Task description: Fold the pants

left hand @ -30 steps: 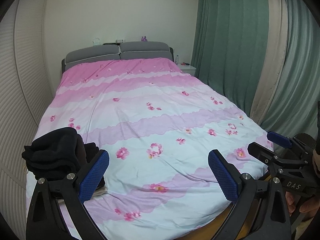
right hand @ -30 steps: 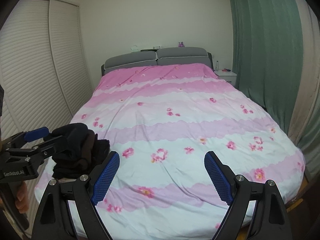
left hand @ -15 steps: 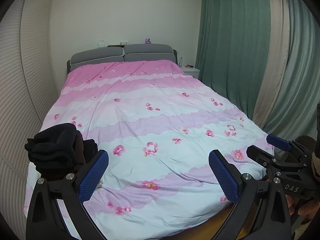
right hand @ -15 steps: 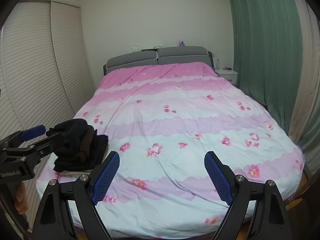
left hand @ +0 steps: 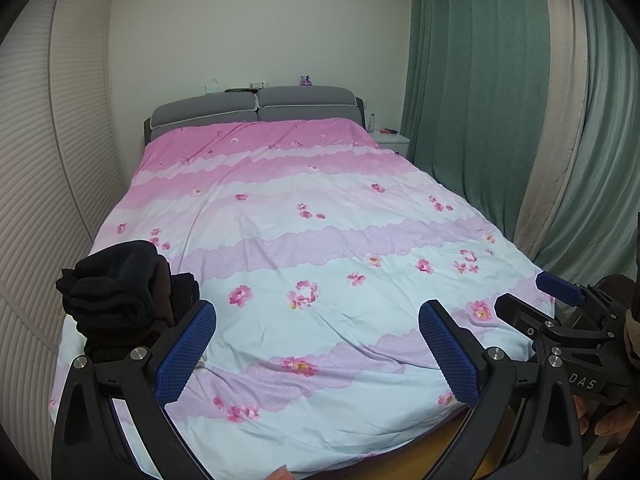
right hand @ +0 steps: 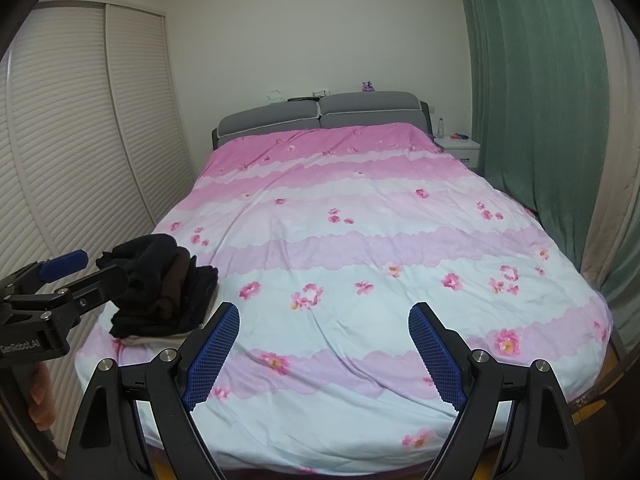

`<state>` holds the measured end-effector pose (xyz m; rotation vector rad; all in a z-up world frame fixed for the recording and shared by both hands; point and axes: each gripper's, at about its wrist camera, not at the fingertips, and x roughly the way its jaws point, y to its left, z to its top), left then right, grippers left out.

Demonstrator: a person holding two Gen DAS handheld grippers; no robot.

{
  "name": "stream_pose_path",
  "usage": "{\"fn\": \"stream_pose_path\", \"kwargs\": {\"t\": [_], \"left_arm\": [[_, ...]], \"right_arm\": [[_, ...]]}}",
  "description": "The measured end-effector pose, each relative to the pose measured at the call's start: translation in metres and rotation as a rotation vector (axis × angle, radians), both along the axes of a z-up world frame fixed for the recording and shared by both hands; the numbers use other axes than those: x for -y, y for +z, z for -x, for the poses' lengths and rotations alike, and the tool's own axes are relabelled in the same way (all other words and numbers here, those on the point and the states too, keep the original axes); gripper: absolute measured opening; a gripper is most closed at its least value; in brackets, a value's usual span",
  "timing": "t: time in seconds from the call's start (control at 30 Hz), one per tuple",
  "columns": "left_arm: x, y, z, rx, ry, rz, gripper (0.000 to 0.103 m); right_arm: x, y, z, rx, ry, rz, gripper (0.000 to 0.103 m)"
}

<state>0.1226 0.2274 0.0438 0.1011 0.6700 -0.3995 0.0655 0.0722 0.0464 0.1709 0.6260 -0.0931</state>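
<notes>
Both of your claws are spread wide and holding nothing right now. The left claw hangs over the foot of the bed, and the right claw sits just beside it, also above the foot end.

Going outward from the left claw, the pants are at about 10 o'clock, close to the left pad. From the right claw they're at about 9 to 10 o'clock. They're a dark bundle in a heap near the bed's left foot corner, with what looks like black and brown fabric mixed in, so I can't tell if it's one garment or a few. There's something pale under the heap too.

My guess on handling: soft, floppy and light, thick fleece-like stuff that'll sag and drag the rest of the pile along if you pinch mid-fold. I'd go for a top edge, ideally the waistband if you can find it, and lift slowly so it peels free. The duvet is soft too, so watch you don't pinch it along with the pants.
</notes>
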Motion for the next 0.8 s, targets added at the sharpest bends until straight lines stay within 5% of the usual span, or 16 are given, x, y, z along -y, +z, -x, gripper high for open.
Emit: {"fn": "stream_pose_path", "kwargs": {"t": [0.8], "left_arm": [[-0.003, 0.002, 0.005, 0.025, 0.006, -0.002, 0.103]], "right_arm": [[0.011, -0.002, 0.008, 0.007, 0.006, -0.005, 0.087]]}}
